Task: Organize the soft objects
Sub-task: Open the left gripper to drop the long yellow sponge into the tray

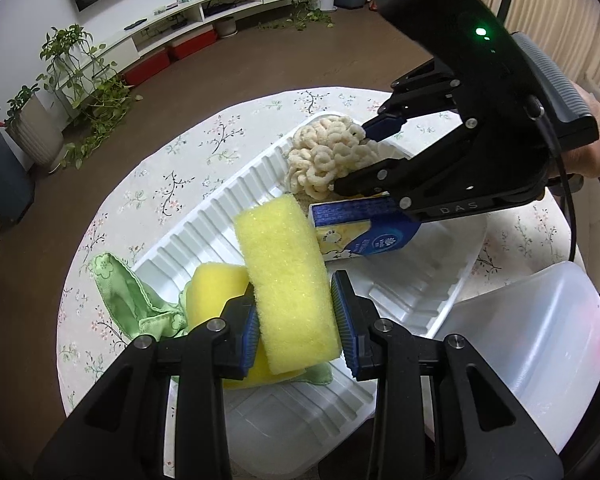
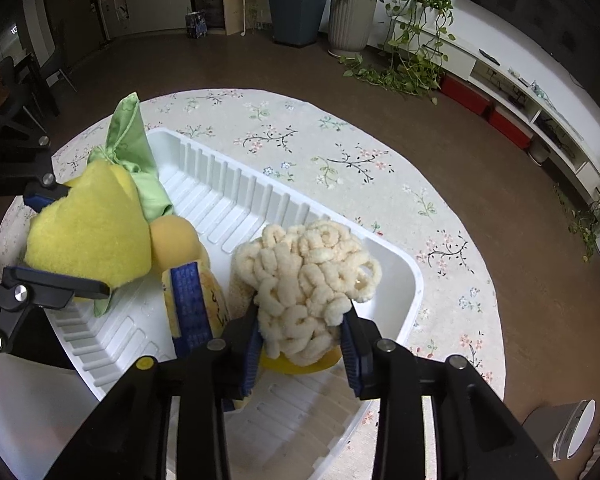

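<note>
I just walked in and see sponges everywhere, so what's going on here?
A person is sorting soft cleaning items into a white ribbed tray on a floral-clothed round table. The left hand-held gripper is clamped on a yellow sponge, held over the tray's end near a green cloth. The right hand-held gripper has a cream loopy scrubber between its fingers, low in the tray beside a blue-banded sponge pack.

left wrist: close, steeply down | right wrist: same | shared: white tray (image 1: 204, 220) (image 2: 236, 196)
</note>
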Demonstrator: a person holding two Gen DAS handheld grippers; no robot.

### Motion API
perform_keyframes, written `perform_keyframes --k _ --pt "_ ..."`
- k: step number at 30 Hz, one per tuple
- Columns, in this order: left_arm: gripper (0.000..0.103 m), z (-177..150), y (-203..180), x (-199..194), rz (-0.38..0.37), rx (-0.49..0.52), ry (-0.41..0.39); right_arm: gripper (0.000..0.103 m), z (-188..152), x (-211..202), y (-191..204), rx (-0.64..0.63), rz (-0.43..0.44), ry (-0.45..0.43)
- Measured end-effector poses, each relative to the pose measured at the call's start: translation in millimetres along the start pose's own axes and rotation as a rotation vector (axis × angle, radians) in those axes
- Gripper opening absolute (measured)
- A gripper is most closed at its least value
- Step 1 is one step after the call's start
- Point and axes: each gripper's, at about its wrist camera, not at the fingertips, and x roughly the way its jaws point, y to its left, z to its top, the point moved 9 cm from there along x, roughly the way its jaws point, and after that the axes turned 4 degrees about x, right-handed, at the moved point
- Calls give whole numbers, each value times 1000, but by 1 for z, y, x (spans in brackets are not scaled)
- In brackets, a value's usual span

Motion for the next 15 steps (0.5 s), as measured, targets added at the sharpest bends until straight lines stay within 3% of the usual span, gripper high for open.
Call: perform_keyframes --k 6,15 --pt "51 2 3 -3 18 -13 -8 49 -4 -1 0 7 0 3" --pt "59 2 5 -7 38 -11 -12 56 -9 -7 -6 22 -1 -7"
